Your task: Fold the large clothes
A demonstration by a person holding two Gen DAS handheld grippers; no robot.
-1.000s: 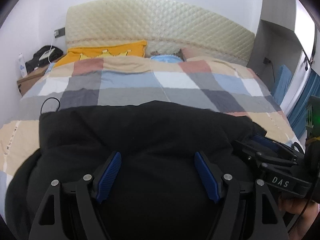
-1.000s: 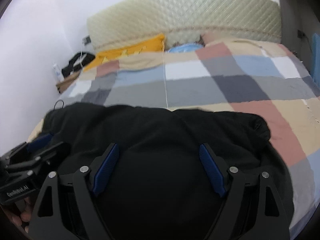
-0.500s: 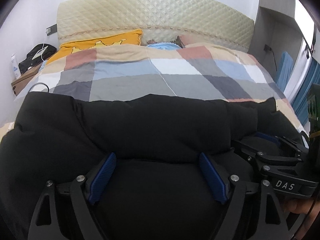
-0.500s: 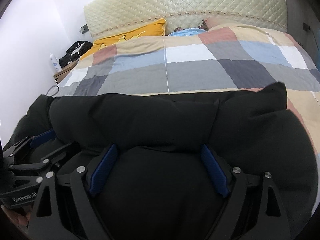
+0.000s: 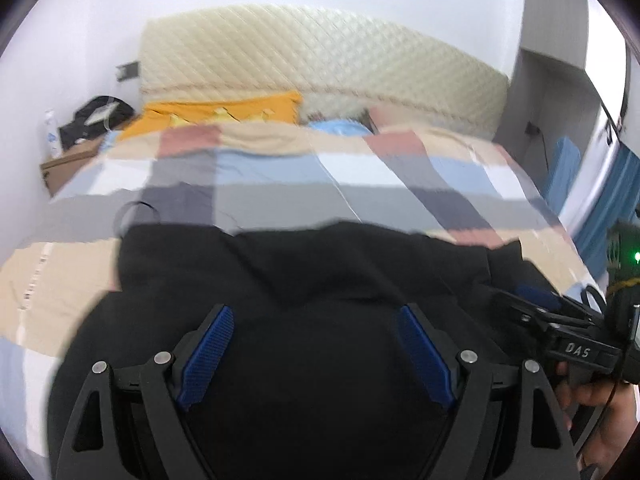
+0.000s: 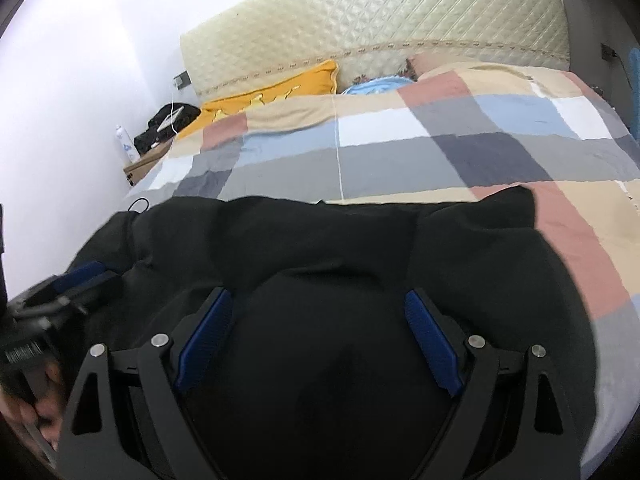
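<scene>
A large black garment [image 5: 304, 280] lies folded over on the checked bedspread [image 5: 280, 196] at the near end of the bed; it also fills the right wrist view [image 6: 320, 248]. My left gripper [image 5: 314, 320] is open, its blue fingers [image 5: 208, 348] wide apart over the black cloth, gripping nothing. My right gripper [image 6: 318, 312] is open too, its blue pads [image 6: 432, 340] spread above the garment. Each gripper shows at the edge of the other's view: the right one [image 5: 560, 328], the left one [image 6: 60, 296]. The cloth under the jaws is a dark bulge.
A quilted cream headboard [image 6: 380, 28] and a yellow pillow [image 6: 272, 92] are at the far end. A nightstand with a bottle [image 6: 126, 144] and black items stands at the left wall. A blue curtain [image 5: 600, 216] hangs at the right.
The far edge of the garment has dropped back down onto the bed after being lifted forward. Both grippers stay open and have pulled back slightly; the left view is blurred with motion.
</scene>
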